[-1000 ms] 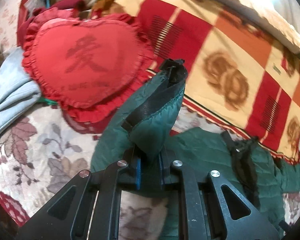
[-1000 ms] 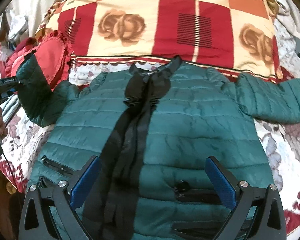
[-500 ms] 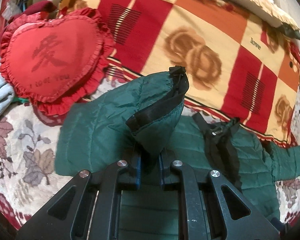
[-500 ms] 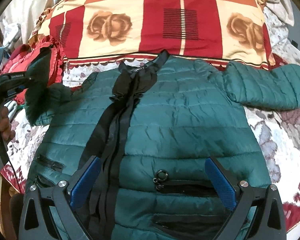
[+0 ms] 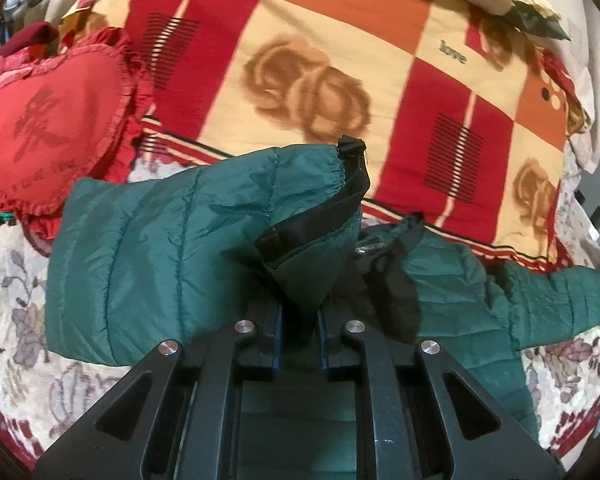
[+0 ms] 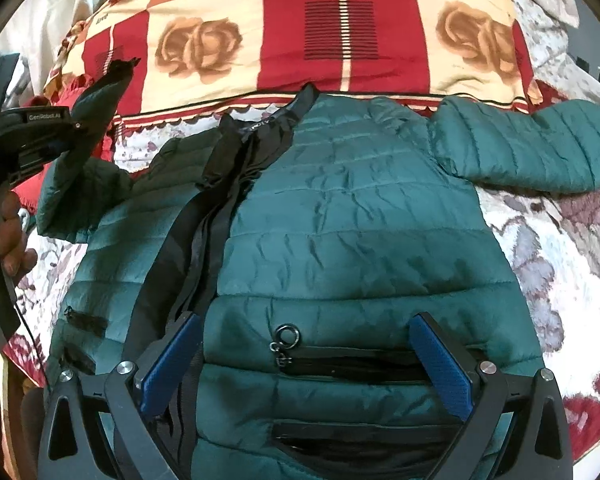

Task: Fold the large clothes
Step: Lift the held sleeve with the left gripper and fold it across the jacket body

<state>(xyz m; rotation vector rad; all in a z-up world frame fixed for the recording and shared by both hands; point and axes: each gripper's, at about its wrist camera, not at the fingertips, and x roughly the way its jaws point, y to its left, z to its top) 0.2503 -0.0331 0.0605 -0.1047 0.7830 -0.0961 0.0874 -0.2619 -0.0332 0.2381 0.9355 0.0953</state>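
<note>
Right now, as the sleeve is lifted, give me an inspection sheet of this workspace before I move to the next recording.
Surface: floral bedspread, bare areas showing on both sides of the jacket.
Job's things: green puffer jacket lying front up, zip open; one sleeve raised by its cuff, the other sleeve spread flat.
Clutter: red heart cushion; checked rose-print blanket beyond the collar.
Grippers: left gripper shut on the sleeve cuff; right gripper open above the jacket's hem, fingers either side of a pocket zip.
Cables: thin dark cord below the hand.
Surroundings: pale cloth at the edges, too blurred to name.
</note>
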